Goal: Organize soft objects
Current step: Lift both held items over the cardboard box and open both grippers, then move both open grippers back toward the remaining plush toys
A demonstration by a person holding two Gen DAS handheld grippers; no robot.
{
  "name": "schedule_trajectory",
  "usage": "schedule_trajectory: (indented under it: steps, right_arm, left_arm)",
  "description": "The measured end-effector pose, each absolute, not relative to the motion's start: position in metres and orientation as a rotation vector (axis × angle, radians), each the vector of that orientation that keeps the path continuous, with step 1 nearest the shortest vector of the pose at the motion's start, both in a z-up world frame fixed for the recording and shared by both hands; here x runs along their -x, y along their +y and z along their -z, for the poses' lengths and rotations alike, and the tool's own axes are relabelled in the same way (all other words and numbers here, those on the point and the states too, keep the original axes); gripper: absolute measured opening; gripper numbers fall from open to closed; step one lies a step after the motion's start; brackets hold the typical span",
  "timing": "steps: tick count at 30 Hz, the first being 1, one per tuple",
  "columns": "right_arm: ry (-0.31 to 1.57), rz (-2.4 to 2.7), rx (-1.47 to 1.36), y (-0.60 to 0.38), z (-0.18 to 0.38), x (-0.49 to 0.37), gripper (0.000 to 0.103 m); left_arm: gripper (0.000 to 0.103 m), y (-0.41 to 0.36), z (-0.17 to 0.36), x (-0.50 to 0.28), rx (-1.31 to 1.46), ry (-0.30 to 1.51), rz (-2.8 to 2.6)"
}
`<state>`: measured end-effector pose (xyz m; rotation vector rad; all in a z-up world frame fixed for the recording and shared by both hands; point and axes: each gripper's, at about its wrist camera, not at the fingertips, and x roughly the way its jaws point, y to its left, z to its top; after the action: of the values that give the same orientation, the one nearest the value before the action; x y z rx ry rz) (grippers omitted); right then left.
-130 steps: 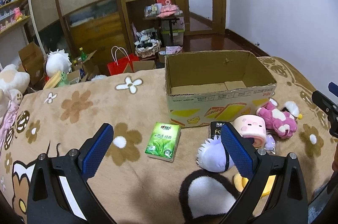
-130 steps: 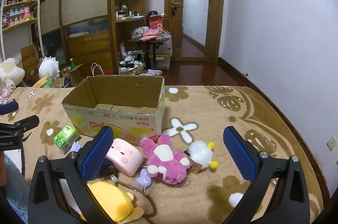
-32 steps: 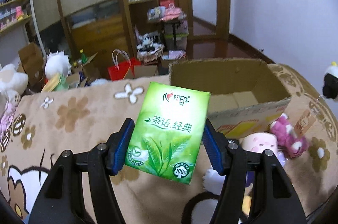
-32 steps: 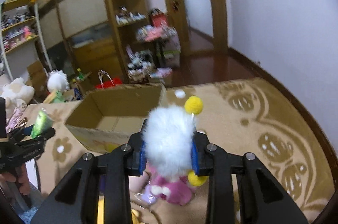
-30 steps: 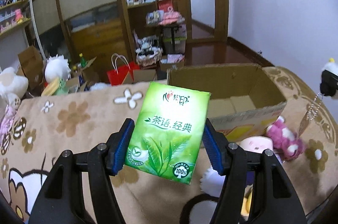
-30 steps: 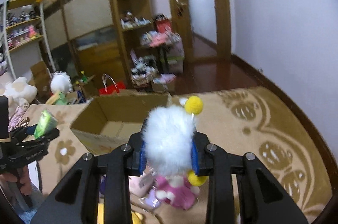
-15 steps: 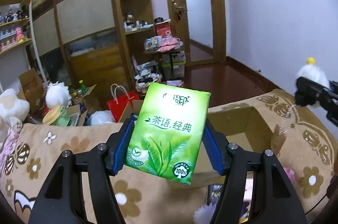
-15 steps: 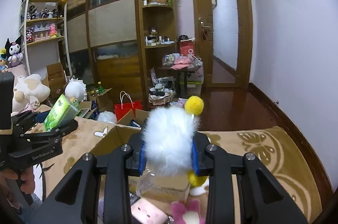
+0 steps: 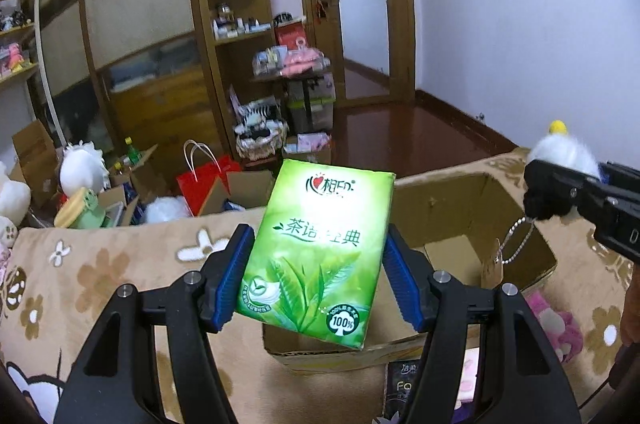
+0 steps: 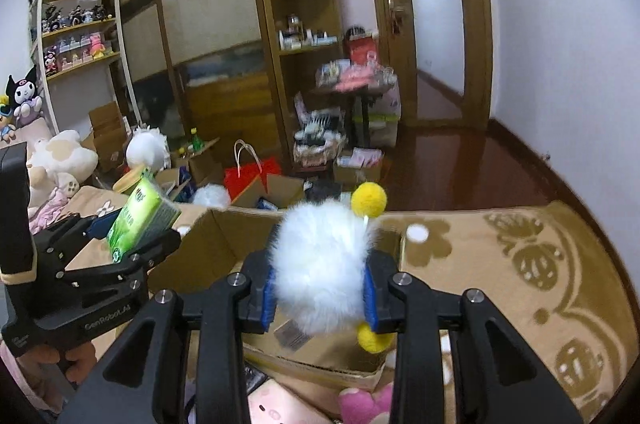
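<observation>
My left gripper (image 9: 318, 274) is shut on a green tissue pack (image 9: 316, 252), held upright in the air just in front of the open cardboard box (image 9: 448, 195). The same tissue pack (image 10: 142, 218) and left gripper (image 10: 134, 240) show at the left of the right wrist view. My right gripper (image 10: 320, 288) is shut on a white fluffy plush (image 10: 322, 260) with yellow pompoms, above the near side of the box (image 10: 224, 244). The white plush (image 9: 564, 151) hangs over the box's right edge in the left wrist view, a bead chain and tag dangling below it.
A flowered beige blanket (image 9: 100, 264) covers the bed. A pink plush (image 9: 552, 324), a pink square toy (image 10: 280, 408) and a dark packet (image 9: 404, 388) lie below the box's front. Shelves, bags and boxes crowd the floor behind.
Both grippers have moved forward toward the box with their loads; the box now lies right under and behind them, and the toys on the blanket have dropped low in view.
</observation>
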<state>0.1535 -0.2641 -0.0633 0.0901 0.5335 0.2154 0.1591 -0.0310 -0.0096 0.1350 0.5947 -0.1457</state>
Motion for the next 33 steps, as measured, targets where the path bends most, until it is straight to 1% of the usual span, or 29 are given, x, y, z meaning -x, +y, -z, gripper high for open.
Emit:
schedule_trajectory:
  steps: [2, 5, 6, 7, 8, 11, 13, 14, 16, 17, 19, 22, 33]
  right_arm:
    - [0.558, -0.229, -0.106, -0.266, 0.072, -0.159, 0.035]
    - [0.581, -0.236, -0.128, -0.269, 0.081, -0.164, 0.038]
    - [0.592, -0.241, -0.139, -0.27, 0.085, -0.165, 0.038]
    - [0.604, -0.249, -0.15, -0.27, 0.088, -0.167, 0.04]
    - [0.612, -0.252, -0.156, -0.27, 0.091, -0.166, 0.041]
    - [0.62, -0.235, -0.165, -0.272, 0.096, -0.165, 0.054]
    - [0.62, -0.233, -0.186, -0.274, 0.096, -0.164, 0.065]
    - [0.617, -0.226, -0.193, -0.276, 0.095, -0.162, 0.068]
    - [0.607, -0.205, -0.196, -0.278, 0.092, -0.158, 0.078]
    - [0.599, -0.195, -0.194, -0.278, 0.09, -0.155, 0.081]
    - [0.589, -0.182, -0.188, -0.279, 0.086, -0.15, 0.094]
    - [0.582, -0.167, -0.192, -0.28, 0.081, -0.142, 0.103]
    - [0.597, -0.147, -0.147, -0.274, 0.062, -0.089, 0.103]
  left_arm:
    - [0.063, -0.031, 0.015, -0.166, -0.135, 0.617, 0.152]
    - [0.064, -0.031, 0.022, -0.171, -0.13, 0.626, 0.145]
    - [0.068, -0.03, 0.024, -0.171, -0.128, 0.626, 0.142]
    - [0.074, -0.029, 0.026, -0.172, -0.127, 0.63, 0.14]
    - [0.077, -0.029, 0.027, -0.172, -0.127, 0.632, 0.138]
    - [0.078, -0.029, 0.031, -0.171, -0.136, 0.636, 0.134]
    - [0.08, -0.027, 0.033, -0.168, -0.14, 0.649, 0.131]
    - [0.081, -0.027, 0.034, -0.167, -0.139, 0.659, 0.13]
    - [0.094, -0.024, 0.035, -0.162, -0.13, 0.682, 0.125]
    - [0.096, -0.023, 0.034, -0.158, -0.125, 0.682, 0.124]
    - [0.098, -0.02, 0.031, -0.15, -0.124, 0.676, 0.129]
    - [0.099, -0.018, 0.027, -0.14, -0.14, 0.677, 0.125]
    - [0.099, -0.009, 0.005, -0.094, -0.133, 0.696, 0.119]
